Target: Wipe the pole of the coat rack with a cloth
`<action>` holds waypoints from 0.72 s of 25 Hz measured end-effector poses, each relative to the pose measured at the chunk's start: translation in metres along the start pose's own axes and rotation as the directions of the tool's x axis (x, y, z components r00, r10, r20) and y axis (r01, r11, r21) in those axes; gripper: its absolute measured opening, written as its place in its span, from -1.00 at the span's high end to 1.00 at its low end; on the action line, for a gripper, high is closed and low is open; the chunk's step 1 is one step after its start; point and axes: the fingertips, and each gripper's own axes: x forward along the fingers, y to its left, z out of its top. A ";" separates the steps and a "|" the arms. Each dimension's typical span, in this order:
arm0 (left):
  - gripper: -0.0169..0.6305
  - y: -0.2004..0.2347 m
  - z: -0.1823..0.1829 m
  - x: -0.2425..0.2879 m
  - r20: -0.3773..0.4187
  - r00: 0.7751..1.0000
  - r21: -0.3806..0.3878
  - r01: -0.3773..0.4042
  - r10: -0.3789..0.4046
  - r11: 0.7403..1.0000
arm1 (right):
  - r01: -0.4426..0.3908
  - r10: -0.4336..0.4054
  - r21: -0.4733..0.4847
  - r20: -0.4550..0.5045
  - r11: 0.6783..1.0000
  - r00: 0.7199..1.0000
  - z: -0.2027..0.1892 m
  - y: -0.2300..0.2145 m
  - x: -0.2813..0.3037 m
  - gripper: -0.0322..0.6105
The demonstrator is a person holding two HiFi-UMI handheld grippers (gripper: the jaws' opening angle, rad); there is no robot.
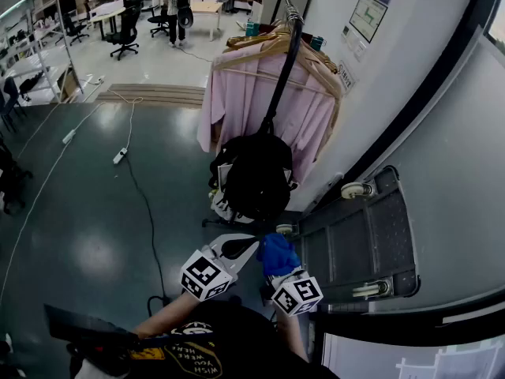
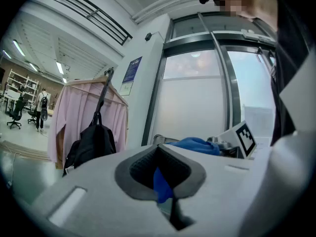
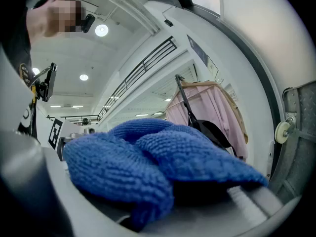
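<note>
The coat rack's black pole (image 1: 284, 69) slants up from a hanging black backpack (image 1: 256, 176), with pink garments (image 1: 237, 101) on wooden hangers behind it. My right gripper (image 1: 281, 265) is shut on a bunched blue cloth (image 1: 276, 251), low and in front of the backpack. In the right gripper view the cloth (image 3: 148, 157) fills the jaws, and the pole (image 3: 183, 100) stands beyond, apart from it. My left gripper (image 1: 235, 248) sits just left of the cloth, jaws shut. A blue sliver shows in the slit of the left gripper (image 2: 160, 174); whether it is pinched I cannot tell.
A grey platform trolley (image 1: 371, 243) lies against the white wall on the right, its wheel (image 3: 283, 130) close by. A power strip (image 1: 120, 155) and cables run over the dark floor at left. People stand among desks far back (image 1: 177, 6).
</note>
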 end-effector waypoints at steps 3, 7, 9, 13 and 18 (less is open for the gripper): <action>0.94 0.004 -0.003 -0.004 -0.008 1.000 -0.006 0.000 0.000 1.000 | 0.004 -0.004 0.004 -0.008 1.000 1.000 -0.005 0.003 0.004 0.90; 0.94 0.011 -0.004 -0.011 -0.015 1.000 -0.010 -0.004 0.004 1.000 | 0.002 -0.001 0.013 -0.017 1.000 1.000 -0.010 0.008 0.011 0.90; 0.94 0.016 -0.003 -0.015 -0.011 1.000 -0.009 -0.007 0.007 1.000 | -0.004 0.004 0.013 -0.014 1.000 1.000 -0.010 0.011 0.016 0.90; 0.94 0.031 0.005 -0.021 0.002 1.000 -0.003 -0.021 0.021 1.000 | -0.036 0.035 0.039 0.022 0.999 0.999 -0.006 0.015 0.033 0.90; 0.94 0.055 0.027 -0.030 0.039 0.999 0.029 -0.019 0.018 0.999 | -0.042 0.043 -0.046 0.000 0.998 0.999 0.019 -0.002 0.083 0.89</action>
